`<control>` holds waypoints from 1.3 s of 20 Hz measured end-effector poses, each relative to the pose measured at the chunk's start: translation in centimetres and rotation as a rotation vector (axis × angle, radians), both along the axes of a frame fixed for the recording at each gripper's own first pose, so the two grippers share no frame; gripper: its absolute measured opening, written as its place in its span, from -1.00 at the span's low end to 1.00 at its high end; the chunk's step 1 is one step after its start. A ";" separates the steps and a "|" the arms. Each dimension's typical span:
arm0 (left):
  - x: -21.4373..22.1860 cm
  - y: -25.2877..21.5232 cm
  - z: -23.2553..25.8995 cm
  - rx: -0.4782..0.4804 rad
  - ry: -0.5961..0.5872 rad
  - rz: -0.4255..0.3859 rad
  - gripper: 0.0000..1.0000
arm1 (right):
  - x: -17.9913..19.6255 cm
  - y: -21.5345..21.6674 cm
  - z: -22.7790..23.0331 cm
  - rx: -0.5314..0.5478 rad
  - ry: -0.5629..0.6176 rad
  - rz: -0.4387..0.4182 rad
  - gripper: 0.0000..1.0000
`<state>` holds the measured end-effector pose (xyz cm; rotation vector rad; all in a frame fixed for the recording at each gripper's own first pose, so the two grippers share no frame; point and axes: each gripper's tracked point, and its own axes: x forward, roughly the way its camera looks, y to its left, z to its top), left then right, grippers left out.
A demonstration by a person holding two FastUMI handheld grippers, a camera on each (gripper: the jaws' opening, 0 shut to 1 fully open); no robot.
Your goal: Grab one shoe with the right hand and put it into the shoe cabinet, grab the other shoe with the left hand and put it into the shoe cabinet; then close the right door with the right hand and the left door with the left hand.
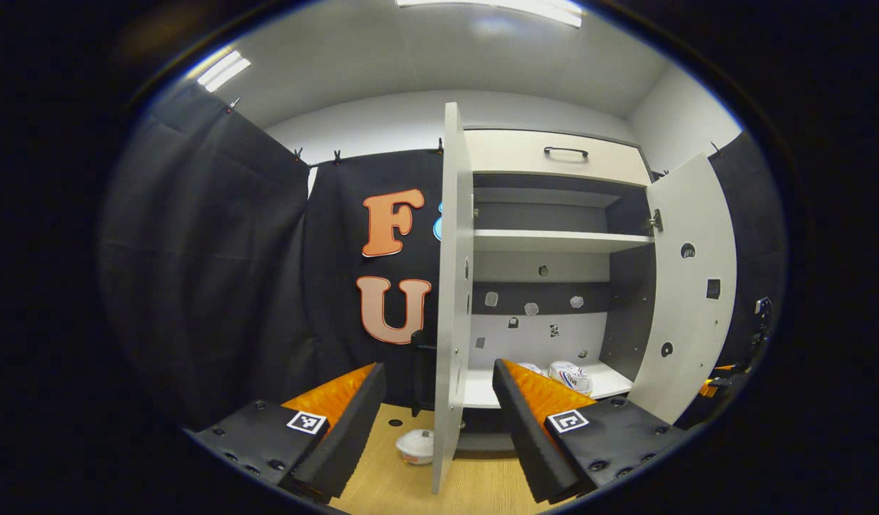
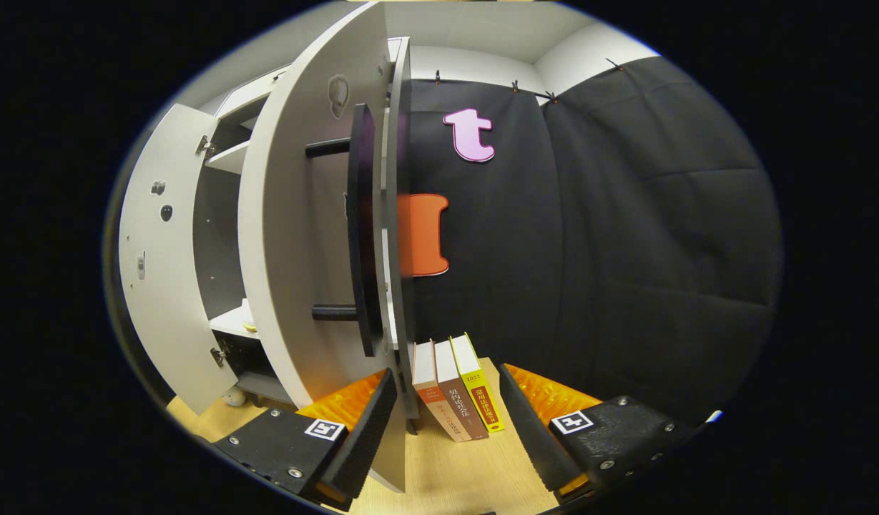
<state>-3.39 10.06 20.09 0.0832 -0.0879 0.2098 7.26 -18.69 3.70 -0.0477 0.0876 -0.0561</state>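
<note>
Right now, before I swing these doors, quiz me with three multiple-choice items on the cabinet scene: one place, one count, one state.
1. Where does the white shoe sit?
A. bottom shelf of the shoe cabinet
B. top shelf
C. on the books

2. How many books stand beside the cabinet?
A. one
B. three
C. five

3. How is the left hand-held gripper?
A. shut on a shoe
B. shut on the left door
C. open, around the left door edge

Key: 1 A, it lies on the lowest white shelf; 2 B, three spines stand upright; 3 C, its fingers are spread with the door edge between them.
</note>
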 end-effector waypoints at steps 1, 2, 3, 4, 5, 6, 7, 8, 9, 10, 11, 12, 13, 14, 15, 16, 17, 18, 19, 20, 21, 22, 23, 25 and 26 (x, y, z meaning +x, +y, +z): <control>0.0 0.9 0.1 0.000 -0.003 -0.004 0.89 | -0.1 0.7 -0.1 0.003 0.000 -0.004 0.80; 0.0 1.6 0.4 0.000 -0.009 -0.008 0.89 | -0.3 1.6 -0.3 0.014 0.000 -0.001 0.80; -0.1 2.5 0.5 -0.002 -0.011 -0.014 0.89 | -0.4 2.4 -0.5 0.028 -0.001 0.001 0.79; 0.0 3.2 0.5 -0.003 -0.008 -0.017 0.93 | -0.5 3.4 -0.6 0.038 -0.006 -0.001 0.79; 0.0 3.9 0.3 -0.004 -0.005 -0.021 0.89 | -0.5 4.4 -0.6 0.042 -0.011 -0.003 0.79; 0.2 4.6 0.0 -0.005 0.001 -0.024 0.93 | -0.4 5.2 -0.6 0.042 -0.013 -0.008 0.79; 0.2 5.4 -0.2 -0.006 0.009 -0.025 0.93 | -0.4 6.1 -0.7 0.040 -0.015 -0.007 0.79; 0.3 6.1 -0.4 -0.009 0.017 -0.026 0.92 | -0.3 7.2 -0.8 0.040 -0.016 0.000 0.79; 0.3 6.9 -0.7 -0.013 0.020 -0.026 0.89 | -0.4 8.3 -0.9 0.038 -0.016 0.013 0.87; 0.2 7.5 -0.8 -0.017 0.019 -0.027 0.89 | -0.3 9.4 -1.0 0.033 -0.015 0.026 0.79; 0.1 8.1 -0.9 -0.020 0.018 -0.030 0.89 | -0.1 10.3 -1.0 0.026 -0.017 0.036 0.79; 0.1 8.6 -0.9 -0.023 0.018 -0.032 0.89 | 0.2 11.2 -1.0 0.022 -0.020 0.038 0.78; 0.1 9.1 -1.1 -0.025 0.017 -0.035 0.87 | 0.5 12.1 -1.1 0.023 -0.020 0.042 0.78; 0.1 9.4 -1.3 -0.028 0.018 -0.040 0.89 | 0.9 12.9 -1.2 0.027 -0.017 0.048 0.79; 0.0 9.7 -1.5 -0.030 0.019 -0.045 0.93 | 1.3 13.8 -1.3 0.031 -0.015 0.057 0.88; 0.1 10.0 -1.6 -0.032 0.021 -0.048 0.93 | 1.8 14.7 -1.3 0.034 -0.016 0.068 0.79; 0.2 10.4 -1.7 -0.034 0.024 -0.051 0.93 | 2.3 15.5 -1.2 0.036 -0.018 0.077 0.78; 0.4 10.6 -2.0 -0.037 0.027 -0.052 0.93 | 2.9 16.4 -1.3 0.044 -0.021 0.087 0.96; 0.5 10.9 -2.2 -0.040 0.029 -0.054 0.93 | 3.6 17.4 -1.4 0.055 -0.024 0.095 0.82; 0.6 11.2 -2.5 -0.045 0.034 -0.056 0.89 | 4.5 18.4 -1.6 0.063 -0.025 0.098 0.82; 0.5 11.5 -2.9 -0.050 0.038 -0.056 0.93 | 5.5 19.1 -1.5 0.068 -0.025 0.101 0.83; 0.5 11.9 -3.2 -0.056 0.044 -0.053 0.89 | 6.5 19.8 -1.5 0.070 -0.026 0.107 0.83; 0.4 12.3 -3.6 -0.060 0.052 -0.047 0.90 | 7.2 20.4 -1.2 0.069 -0.028 0.115 0.83; 0.5 12.9 -4.3 -0.066 0.064 -0.038 0.94 | 7.6 20.6 -0.7 0.030 -0.041 0.106 0.82; 0.5 13.2 -4.5 -0.069 0.067 -0.037 0.94 | 7.7 20.6 -0.6 0.018 -0.043 0.103 0.80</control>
